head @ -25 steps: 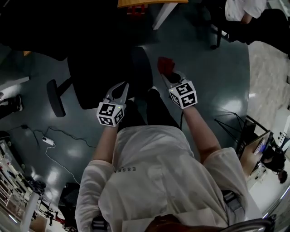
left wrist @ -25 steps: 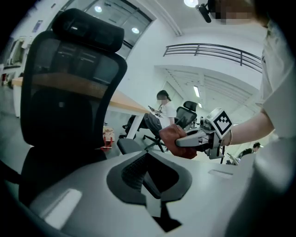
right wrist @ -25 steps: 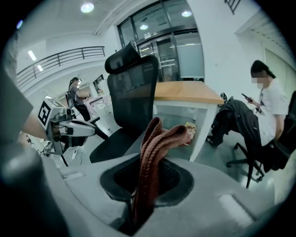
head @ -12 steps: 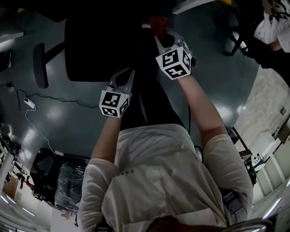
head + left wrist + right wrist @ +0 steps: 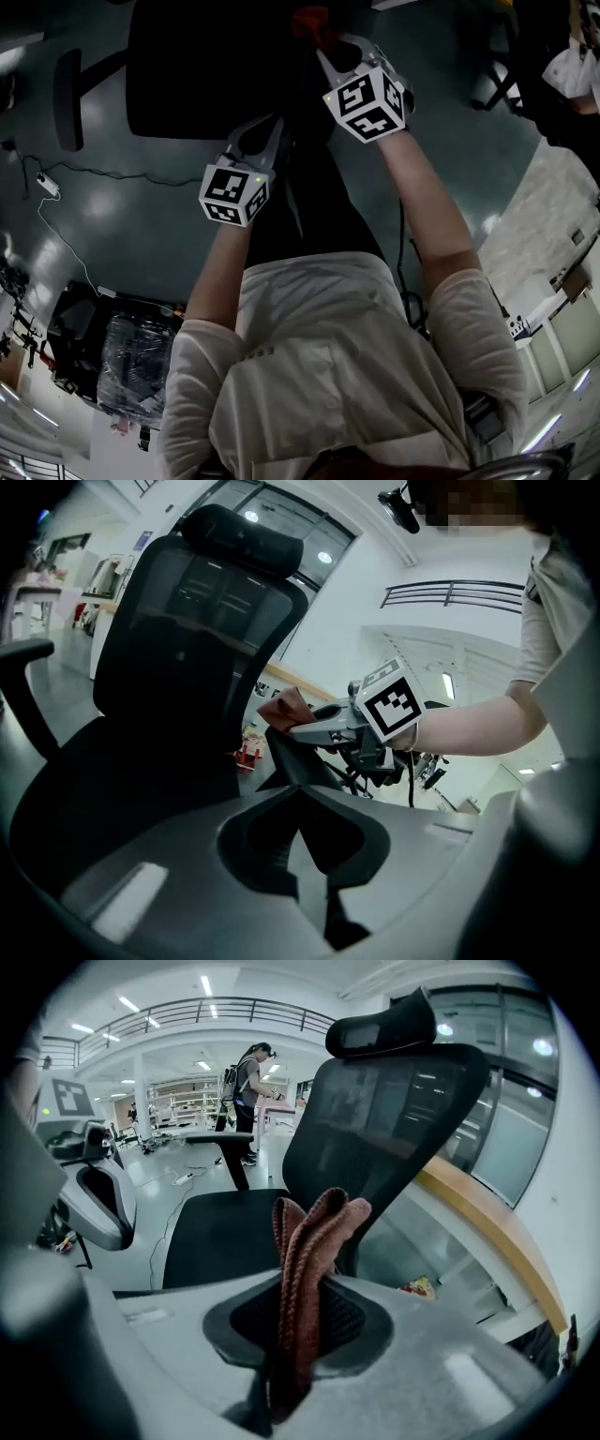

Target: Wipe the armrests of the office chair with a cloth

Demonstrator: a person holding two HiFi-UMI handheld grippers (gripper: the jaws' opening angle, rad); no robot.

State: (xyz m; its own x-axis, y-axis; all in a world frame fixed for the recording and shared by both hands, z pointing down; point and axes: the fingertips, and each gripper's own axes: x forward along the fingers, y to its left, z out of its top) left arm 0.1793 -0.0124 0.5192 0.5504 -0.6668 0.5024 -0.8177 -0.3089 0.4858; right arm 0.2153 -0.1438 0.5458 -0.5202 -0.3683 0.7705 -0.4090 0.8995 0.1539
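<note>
The right gripper [image 5: 330, 45] fingers pinch the red cloth [image 5: 309, 1251] beside the chair [image 5: 206, 66]. The left gripper [image 5: 272, 127] fingers are closed on nothing, near the chair.

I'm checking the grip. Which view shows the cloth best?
The right gripper view: the cloth fills the centre, folded and pinched between the jaws. The head view shows only a dim red corner; the left gripper view, a small distant patch.
</note>
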